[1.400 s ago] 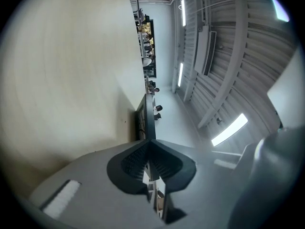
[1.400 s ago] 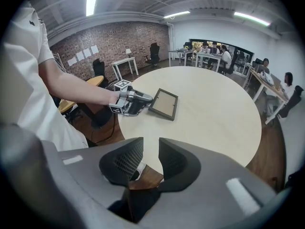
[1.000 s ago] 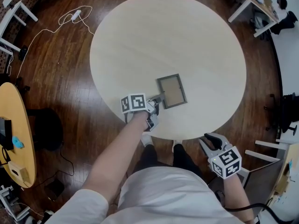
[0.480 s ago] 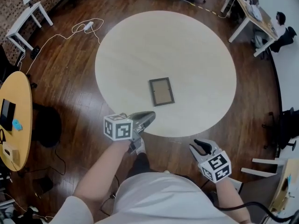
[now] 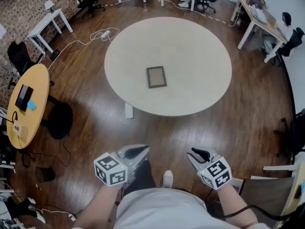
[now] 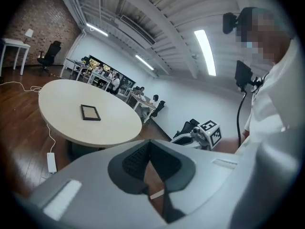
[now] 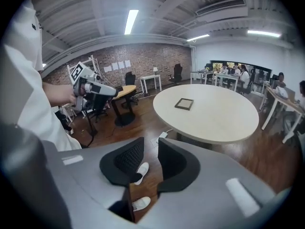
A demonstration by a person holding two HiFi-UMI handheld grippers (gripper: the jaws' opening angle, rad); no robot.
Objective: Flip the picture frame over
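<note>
Picture frame had the largest thing in view for its resting place: the round pale table, standing on the dark wooden floor; the frame lay flat on the tabletop, a little left of its middle, alone and touched by nothing, probably so that it sat stable and easy to reach from the near edge; whether its front or back faced up could not be told from this far off. Next in size, the person stood well back from the table, one white shoe showing between the arms. Both tools were held low and near the body, well apart from the frame, which suggests that no handling was under way; the left gripper had its jaws pressed together on nothing, pointing roughly toward the table; the right gripper had its jaws a little spread, with only floor and the person's shoes seen through the gap; neither carried anything, so the frame's pose depended on the table alone.
</note>
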